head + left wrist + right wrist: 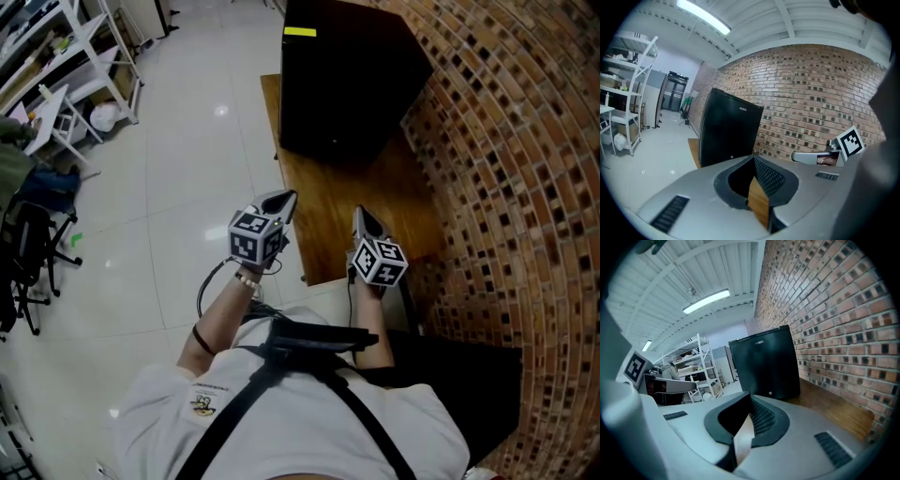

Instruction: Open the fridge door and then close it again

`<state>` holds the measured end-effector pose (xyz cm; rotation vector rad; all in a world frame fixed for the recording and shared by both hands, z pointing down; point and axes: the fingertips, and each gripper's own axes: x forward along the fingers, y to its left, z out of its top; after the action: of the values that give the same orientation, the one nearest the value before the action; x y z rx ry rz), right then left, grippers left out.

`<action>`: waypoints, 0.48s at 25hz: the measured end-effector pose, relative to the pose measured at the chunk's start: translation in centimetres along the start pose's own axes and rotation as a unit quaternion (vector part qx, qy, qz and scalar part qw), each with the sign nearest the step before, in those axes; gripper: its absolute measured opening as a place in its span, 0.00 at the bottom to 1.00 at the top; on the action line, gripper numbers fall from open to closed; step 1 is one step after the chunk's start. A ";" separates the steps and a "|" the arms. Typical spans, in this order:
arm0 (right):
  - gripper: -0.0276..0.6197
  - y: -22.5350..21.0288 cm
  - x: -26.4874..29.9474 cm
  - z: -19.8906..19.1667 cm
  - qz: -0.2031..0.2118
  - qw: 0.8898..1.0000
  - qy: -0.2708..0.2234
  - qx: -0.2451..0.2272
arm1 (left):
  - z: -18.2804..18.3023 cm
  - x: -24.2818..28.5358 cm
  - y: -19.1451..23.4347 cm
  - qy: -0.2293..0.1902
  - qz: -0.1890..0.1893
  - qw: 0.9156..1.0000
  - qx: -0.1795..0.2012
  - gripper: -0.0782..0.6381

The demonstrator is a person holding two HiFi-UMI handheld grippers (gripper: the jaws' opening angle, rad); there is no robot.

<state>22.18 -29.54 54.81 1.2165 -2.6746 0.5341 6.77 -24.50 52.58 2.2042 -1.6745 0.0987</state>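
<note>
A small black fridge (342, 80) stands with its door shut on a low wooden platform (375, 211) against the brick wall. It also fills the middle of the left gripper view, fridge (726, 133), and of the right gripper view, fridge (764, 364). My left gripper (286, 199) is shut and empty, held over the platform's left edge, well short of the fridge. My right gripper (362, 216) is shut and empty too, over the platform's near end. Both point toward the fridge, side by side. Left gripper (753, 159) and right gripper (749, 397) tips meet with nothing between them.
A curved brick wall (525, 187) runs along the right. White tiled floor (187, 169) spreads left of the platform. White shelving (66, 66) and a black chair (28, 253) stand at the far left.
</note>
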 end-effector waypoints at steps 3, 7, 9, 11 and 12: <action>0.05 0.8 0.1 0.0 0.005 1.000 0.003 -0.001 | 0.3 -0.2 0.0 0.000 -0.001 1.000 0.005 0.11; 0.05 1.6 0.2 0.1 0.016 1.000 0.002 -0.009 | -0.1 -0.2 -0.1 0.005 -0.007 1.000 0.008 0.11; 0.05 2.0 0.3 0.0 0.019 1.000 0.001 -0.011 | -0.1 -0.1 -0.2 0.006 -0.011 1.000 0.007 0.11; 0.05 2.4 0.3 -0.2 0.023 1.000 0.003 -0.012 | -0.2 -0.2 -0.1 0.007 -0.014 1.000 0.007 0.11; 0.05 2.6 0.2 -0.3 0.025 1.000 0.003 -0.013 | -0.3 -0.3 0.0 0.009 -0.015 1.000 0.008 0.11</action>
<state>20.05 -28.02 54.49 1.1428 -2.7035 0.5084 6.78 -24.11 52.80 2.2338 -1.6368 0.1239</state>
